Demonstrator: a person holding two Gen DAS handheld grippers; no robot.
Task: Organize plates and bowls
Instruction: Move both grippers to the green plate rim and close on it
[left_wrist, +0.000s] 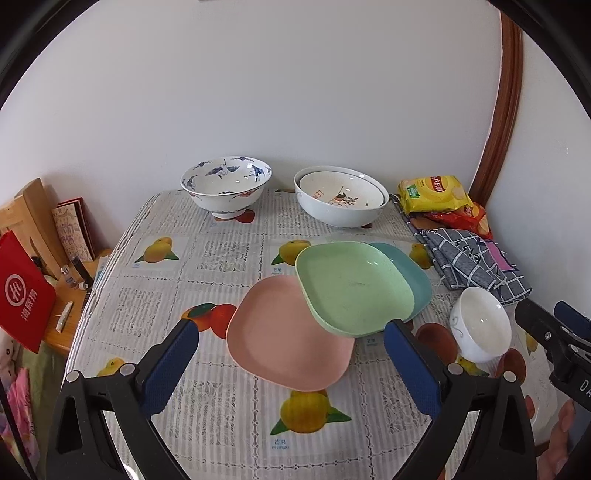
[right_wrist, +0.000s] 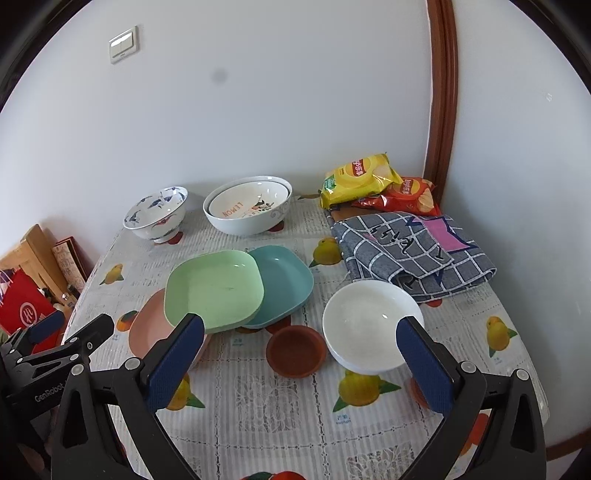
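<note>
Three square plates overlap mid-table: a pink plate (left_wrist: 284, 336) (right_wrist: 147, 328) lowest and nearest, a green plate (left_wrist: 351, 288) (right_wrist: 214, 288) resting on it and on a teal plate (left_wrist: 410, 273) (right_wrist: 284, 284). A small white bowl (left_wrist: 480, 325) (right_wrist: 369, 325) sits to their right, beside a small brown dish (right_wrist: 295, 350). A blue-patterned bowl (left_wrist: 225, 188) (right_wrist: 157, 212) and two nested white bowls (left_wrist: 341, 199) (right_wrist: 247, 208) stand at the back. My left gripper (left_wrist: 291, 365) is open above the pink plate. My right gripper (right_wrist: 299, 362) is open, above the brown dish and white bowl.
Chip bags (right_wrist: 362, 181) (left_wrist: 432, 194) and a folded checked cloth (right_wrist: 413, 251) (left_wrist: 472, 262) lie at the back right. A wooden stand and a red bag (left_wrist: 22, 295) sit left of the table. The fruit-print tablecloth (left_wrist: 221, 406) covers the table.
</note>
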